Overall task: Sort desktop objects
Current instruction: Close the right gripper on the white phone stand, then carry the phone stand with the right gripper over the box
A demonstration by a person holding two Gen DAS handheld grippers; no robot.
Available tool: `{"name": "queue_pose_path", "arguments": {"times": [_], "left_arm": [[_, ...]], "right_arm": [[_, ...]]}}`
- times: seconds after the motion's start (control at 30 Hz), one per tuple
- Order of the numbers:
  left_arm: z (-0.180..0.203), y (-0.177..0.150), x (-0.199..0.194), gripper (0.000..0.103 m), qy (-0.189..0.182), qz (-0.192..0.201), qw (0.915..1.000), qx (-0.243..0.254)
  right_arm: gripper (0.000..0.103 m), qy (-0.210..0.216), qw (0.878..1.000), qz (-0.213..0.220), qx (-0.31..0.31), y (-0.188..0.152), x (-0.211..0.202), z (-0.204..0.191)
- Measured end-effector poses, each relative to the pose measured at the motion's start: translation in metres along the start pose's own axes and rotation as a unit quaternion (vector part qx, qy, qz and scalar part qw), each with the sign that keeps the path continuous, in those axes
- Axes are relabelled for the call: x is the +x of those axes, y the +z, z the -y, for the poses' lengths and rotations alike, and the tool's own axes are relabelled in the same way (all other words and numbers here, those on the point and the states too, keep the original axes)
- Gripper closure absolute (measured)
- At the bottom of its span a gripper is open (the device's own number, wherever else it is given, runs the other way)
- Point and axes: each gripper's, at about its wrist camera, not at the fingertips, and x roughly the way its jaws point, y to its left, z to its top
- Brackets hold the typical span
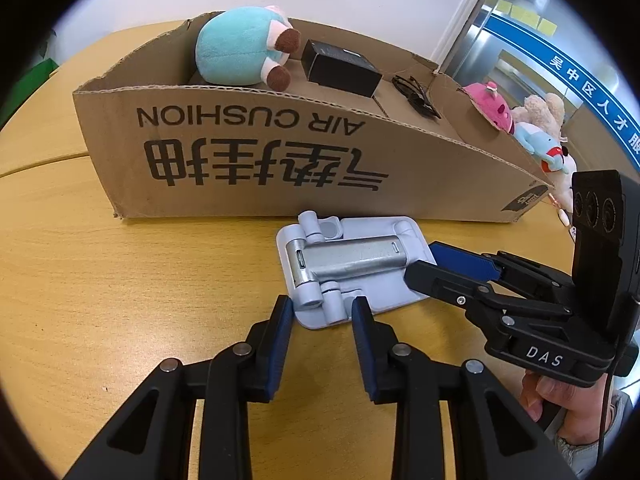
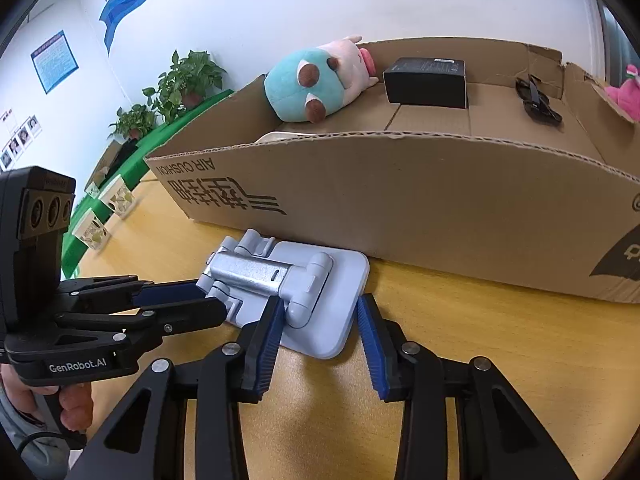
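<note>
A folded grey phone stand [image 1: 348, 264] lies flat on the wooden table in front of a cardboard box [image 1: 280, 152]. It also shows in the right wrist view [image 2: 296, 292]. My left gripper [image 1: 320, 312] is open, its jaws on either side of the stand's near hinge end. My right gripper [image 2: 318, 312] is open, its jaws around the stand's base corner. In the left wrist view the right gripper [image 1: 424, 260] comes in from the right, touching the stand. In the right wrist view the left gripper [image 2: 208, 300] comes in from the left.
The box [image 2: 440, 192] holds a teal and pink plush [image 1: 244, 48], a black case [image 1: 340, 68] and black glasses [image 1: 416, 96]. More plush toys [image 1: 532, 128] sit past its right end. Potted plants [image 2: 180, 84] stand by the wall.
</note>
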Motion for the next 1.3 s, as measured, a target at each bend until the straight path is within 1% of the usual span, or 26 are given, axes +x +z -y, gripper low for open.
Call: {"name": "queue_pose_path", "arguments": {"times": [0.1, 0.17, 0.27, 0.37, 0.5, 0.6, 0.7, 0.8, 0.87, 0.97, 1.03, 1.1, 1.13, 1.2, 1.27, 1.3], "left_arm": [[0.007, -0.002, -0.004, 0.077, 0.012, 0.008, 0.9998, 0.012], [0.015, -0.001, -0.012, 0.077, 0.011, 0.020, 0.9995, 0.019], [0.032, 0.007, -0.032, 0.077, 0.013, 0.052, 0.9977, 0.041], [0.049, 0.024, -0.053, 0.077, 0.014, 0.091, 0.9938, 0.063], [0.066, 0.062, -0.068, 0.077, 0.009, 0.129, 0.9877, 0.088], [0.073, 0.091, -0.070, 0.077, 0.006, 0.143, 0.9849, 0.097], [0.080, 0.129, -0.064, 0.077, 0.005, 0.145, 0.9841, 0.103], [0.080, 0.168, -0.047, 0.077, -0.002, 0.126, 0.9877, 0.093], [0.080, 0.190, -0.032, 0.077, 0.003, 0.109, 0.9899, 0.090], [0.076, 0.212, -0.003, 0.077, 0.009, 0.074, 0.9941, 0.079], [0.068, 0.220, 0.023, 0.077, 0.008, 0.041, 0.9970, 0.065], [0.062, 0.226, 0.047, 0.077, 0.009, 0.008, 0.9987, 0.049], [0.056, 0.222, 0.055, 0.077, 0.010, -0.005, 0.9989, 0.045], [0.049, 0.222, 0.074, 0.077, 0.010, -0.035, 0.9991, 0.023], [0.039, 0.222, 0.096, 0.077, 0.008, -0.077, 0.9969, -0.007], [0.036, 0.221, 0.103, 0.077, 0.010, -0.090, 0.9957, -0.017]], "right_arm": [[0.067, -0.007, 1.000, 0.006, -0.002, -0.004, -0.006, -0.003], [0.068, -0.009, 1.000, 0.015, -0.002, -0.007, -0.015, -0.004], [0.068, -0.011, 0.999, 0.044, -0.003, -0.004, -0.038, -0.007], [0.068, -0.016, 0.997, 0.080, -0.006, 0.008, -0.066, -0.010], [0.068, -0.030, 0.991, 0.124, -0.024, 0.041, -0.096, -0.009], [0.068, -0.041, 0.988, 0.141, -0.037, 0.072, -0.107, -0.002], [0.068, -0.049, 0.988, 0.139, -0.044, 0.108, -0.109, 0.009], [0.067, -0.059, 0.989, 0.128, -0.050, 0.145, -0.101, 0.023], [0.068, -0.058, 0.991, 0.115, -0.042, 0.164, -0.092, 0.035], [0.067, -0.065, 0.994, 0.084, -0.035, 0.186, -0.069, 0.056], [0.067, -0.068, 0.996, 0.056, -0.030, 0.193, -0.049, 0.070], [0.067, -0.058, 0.998, 0.023, -0.013, 0.196, -0.025, 0.086], [0.067, -0.055, 0.998, 0.008, -0.006, 0.196, -0.014, 0.092], [0.067, -0.054, 0.998, -0.019, 0.005, 0.195, 0.006, 0.104], [0.067, -0.056, 0.997, -0.054, 0.011, 0.193, 0.027, 0.112], [0.068, -0.054, 0.996, -0.071, 0.016, 0.193, 0.036, 0.115]]}}
